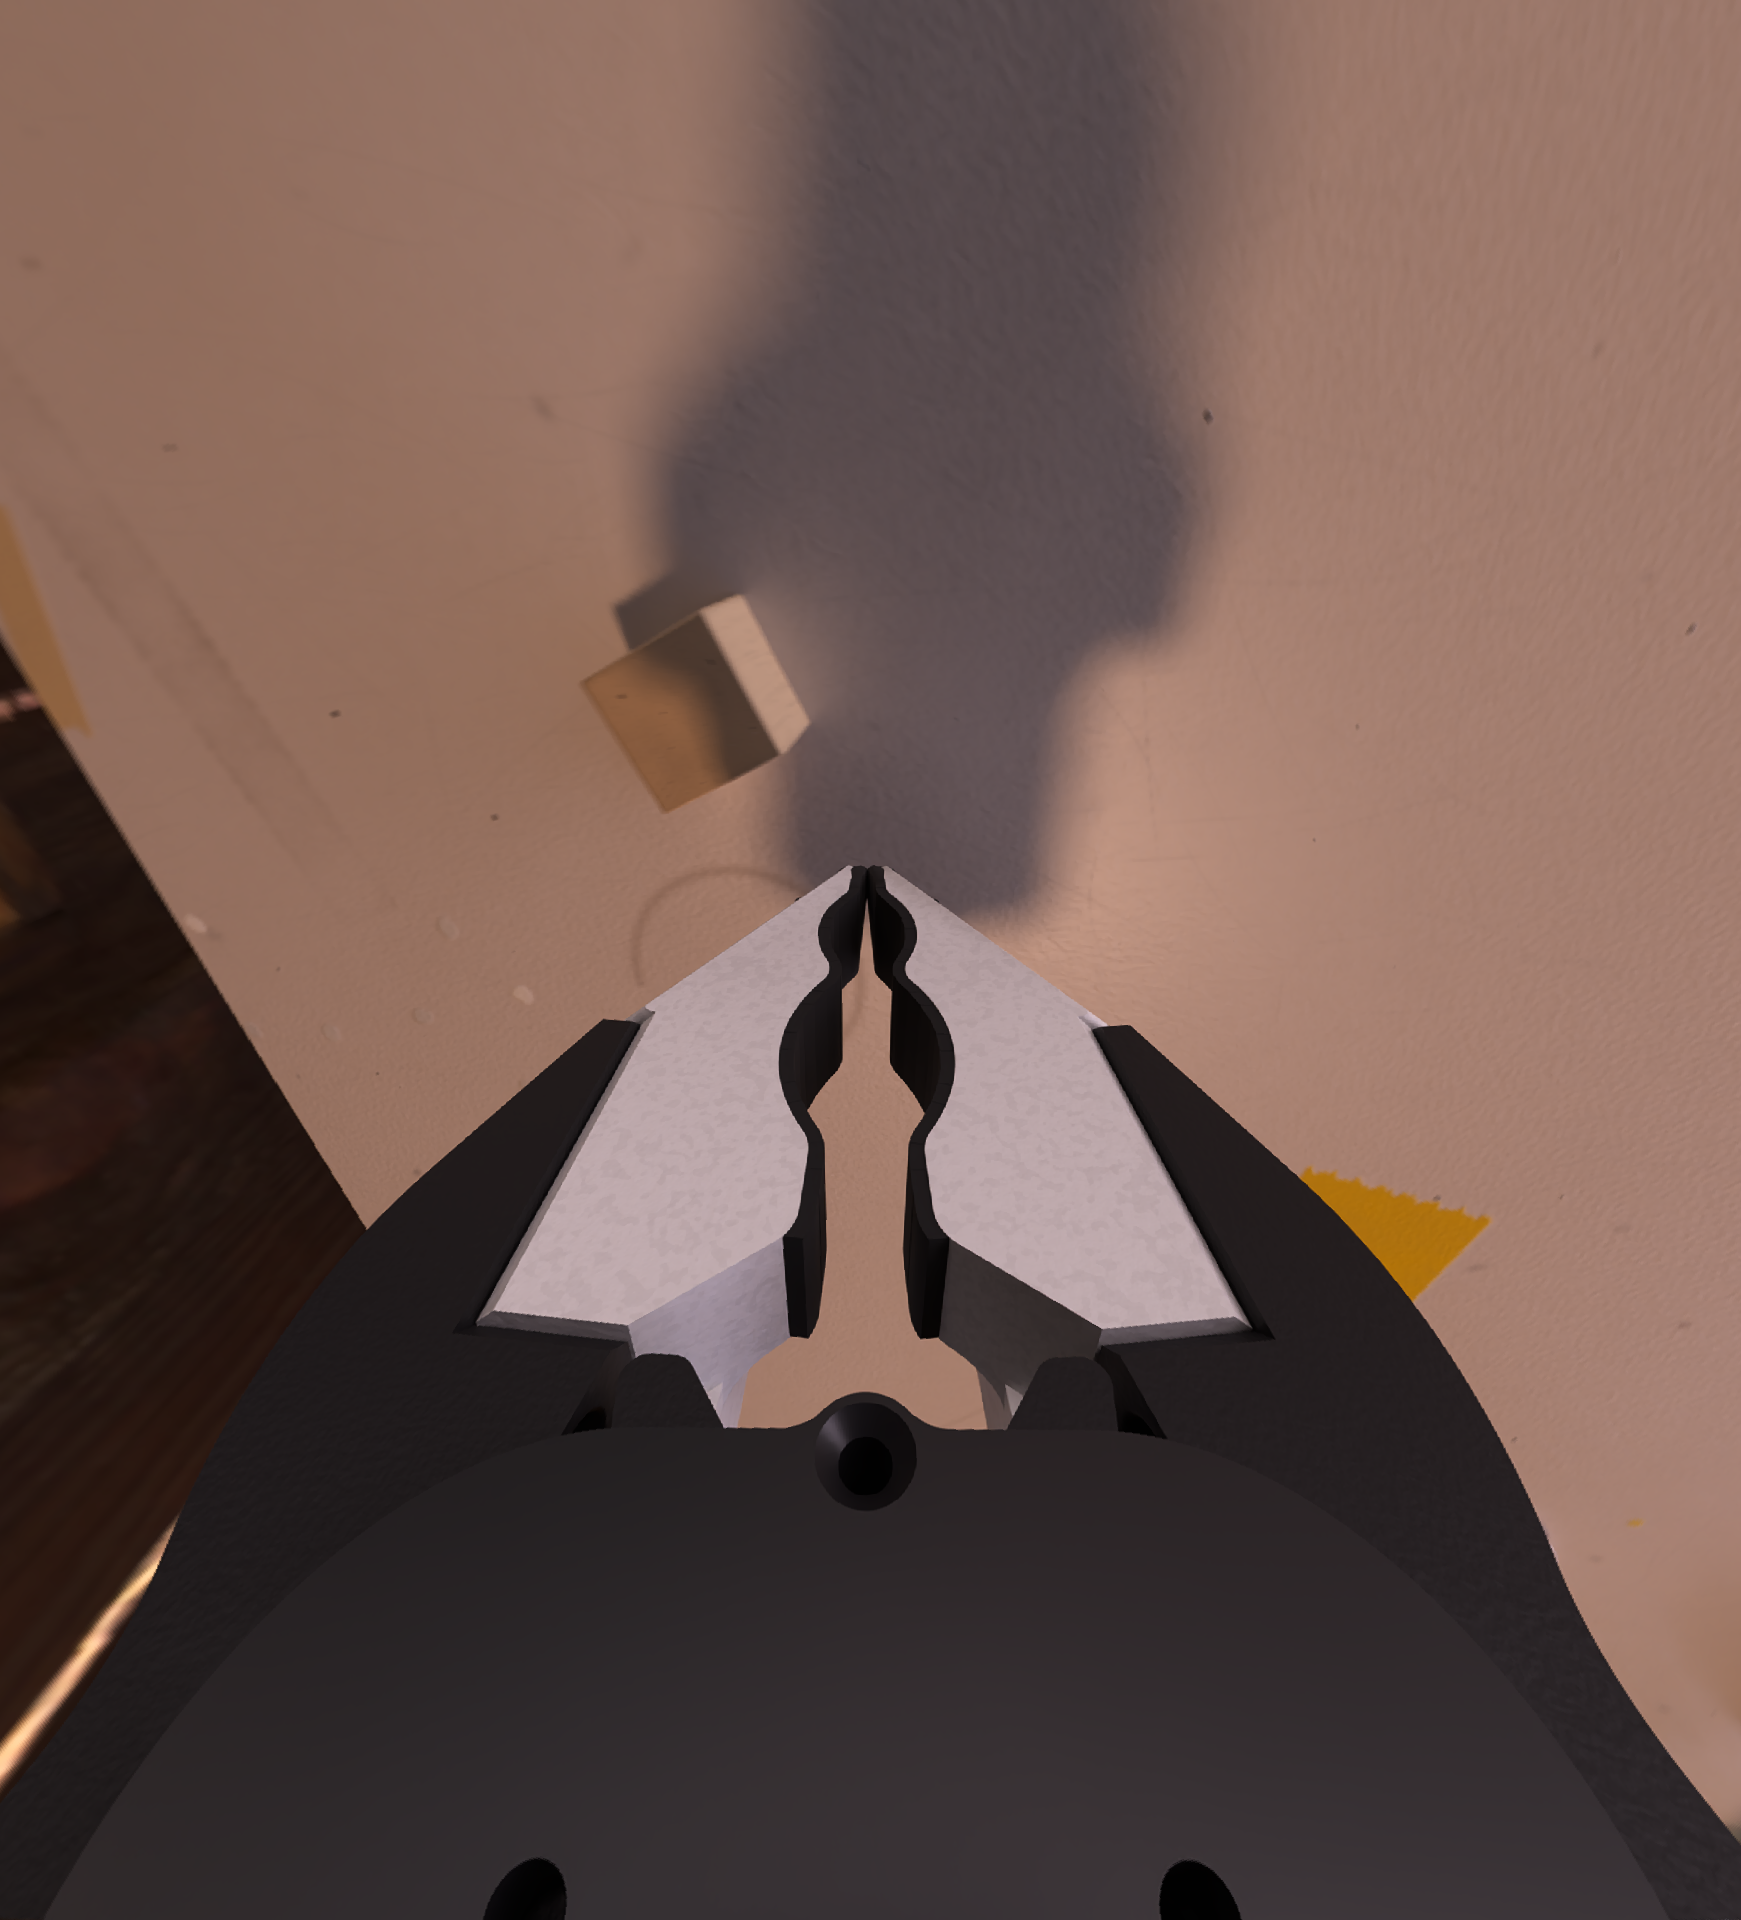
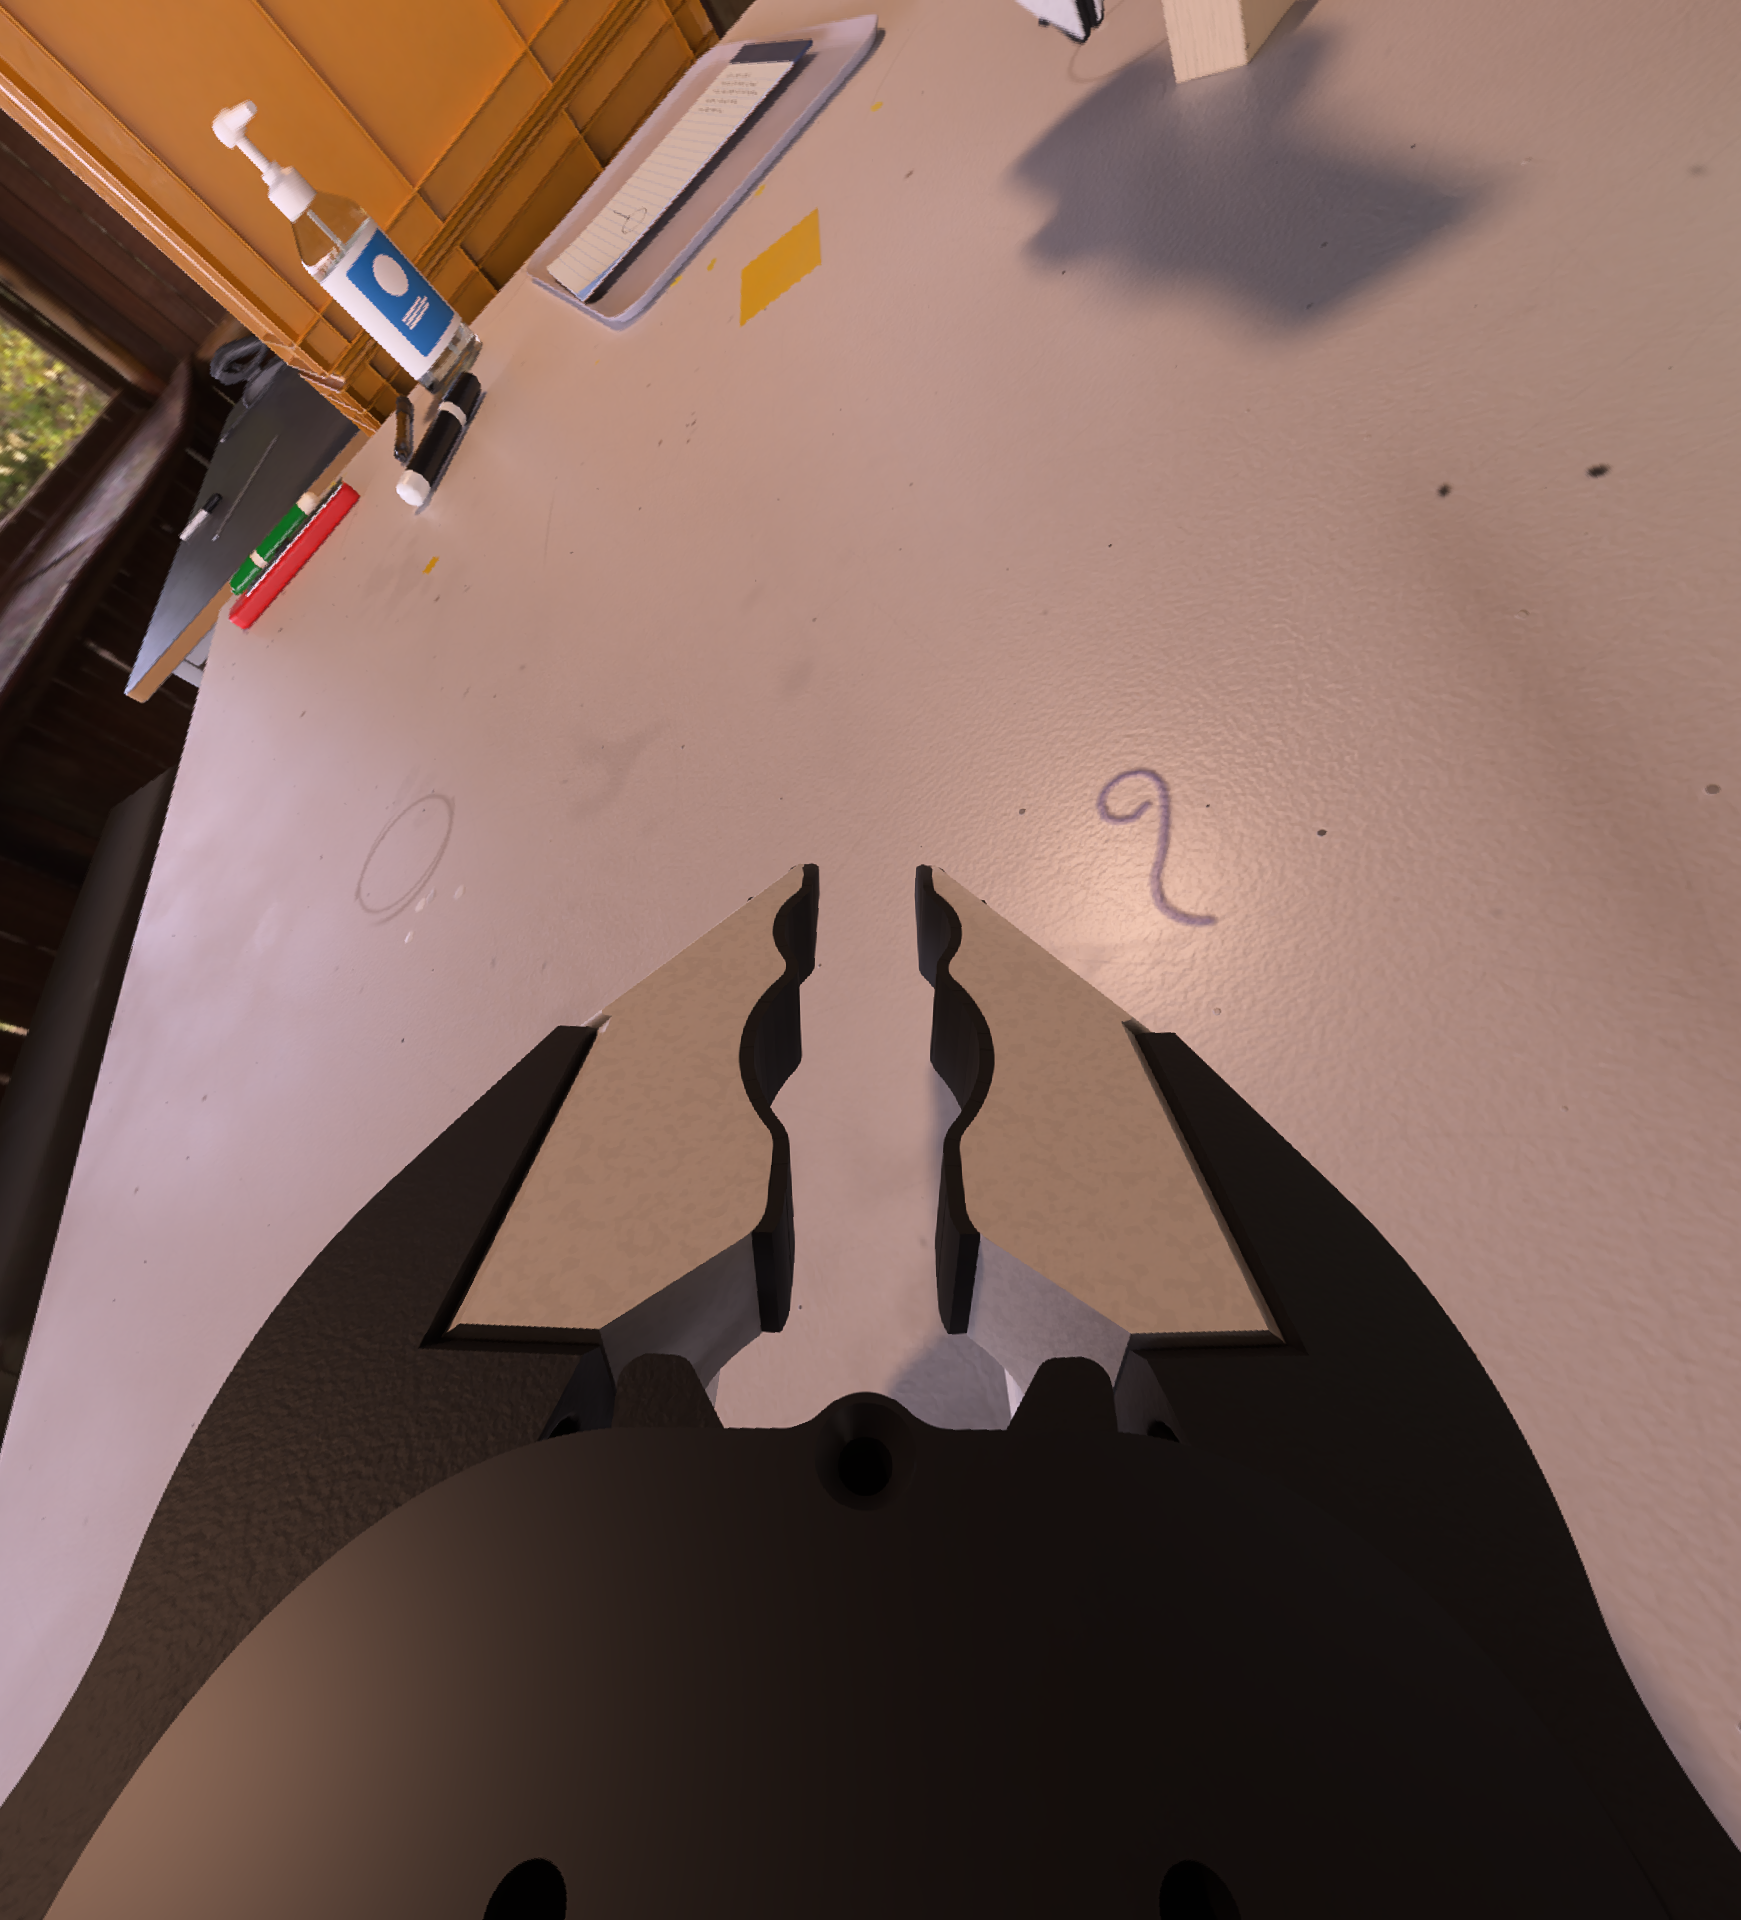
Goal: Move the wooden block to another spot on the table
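The wooden block (image 1: 694,701) is a small pale cube lying on the beige table (image 1: 1365,520), ahead and a little left of my left gripper (image 1: 866,873). The left gripper is shut and empty, its fingertips touching, above the table and short of the block. Its shadow falls just right of the block. In the right wrist view the block (image 2: 1214,36) shows at the top edge, far ahead. My right gripper (image 2: 866,878) is open with a narrow gap and empty, over bare table (image 2: 1365,623).
At the table's far left stand an orange crate (image 2: 346,94), a pump bottle (image 2: 367,270), a black marker (image 2: 440,442), a red and green item (image 2: 289,556) and a tray with a notepad (image 2: 700,156). Yellow tape (image 2: 781,267) marks the top. The table edge (image 1: 253,1039) runs on the left.
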Tool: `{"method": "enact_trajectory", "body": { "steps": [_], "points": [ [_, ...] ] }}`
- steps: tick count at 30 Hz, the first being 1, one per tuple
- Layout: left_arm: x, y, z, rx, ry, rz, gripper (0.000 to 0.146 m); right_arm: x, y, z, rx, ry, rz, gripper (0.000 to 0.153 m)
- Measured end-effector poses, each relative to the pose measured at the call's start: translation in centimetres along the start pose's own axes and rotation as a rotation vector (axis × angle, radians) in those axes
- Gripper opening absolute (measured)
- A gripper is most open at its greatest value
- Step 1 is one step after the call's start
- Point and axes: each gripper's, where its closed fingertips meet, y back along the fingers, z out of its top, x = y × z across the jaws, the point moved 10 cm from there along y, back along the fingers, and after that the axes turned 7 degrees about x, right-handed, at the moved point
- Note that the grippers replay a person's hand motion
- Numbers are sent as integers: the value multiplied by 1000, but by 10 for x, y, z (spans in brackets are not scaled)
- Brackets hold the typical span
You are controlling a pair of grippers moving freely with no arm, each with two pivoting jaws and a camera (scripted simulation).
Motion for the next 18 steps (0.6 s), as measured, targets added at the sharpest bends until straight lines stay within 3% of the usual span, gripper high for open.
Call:
{"method": "enact_trajectory", "body": {
  "steps": [4, 6, 10, 12, 15, 18],
  "points": [
    [16, 16, -10, -105, 123, -27, 0, 0, 1, 0, -8, 2, 3, 18],
    [18, 19, -13, -105, 112, -37, 1, 0, 1, 0, -8, 3, 4, 18],
    [12, 7, -5, -67, 65, -24, 49, 0, 1, 0, -11, 0, 9, 19],
    [7, -3, -1, -8, 7, -9, 66, 0, 1, 0, -13, 0, 9, 19],
    [6, -8, 7, -27, -1, 13, 68, 0, 2, 0, -15, -1, 9, 19],
    [6, -7, 10, -38, -7, 13, 57, 0, 2, 0, -18, -2, 11, 19]
  ]
}}
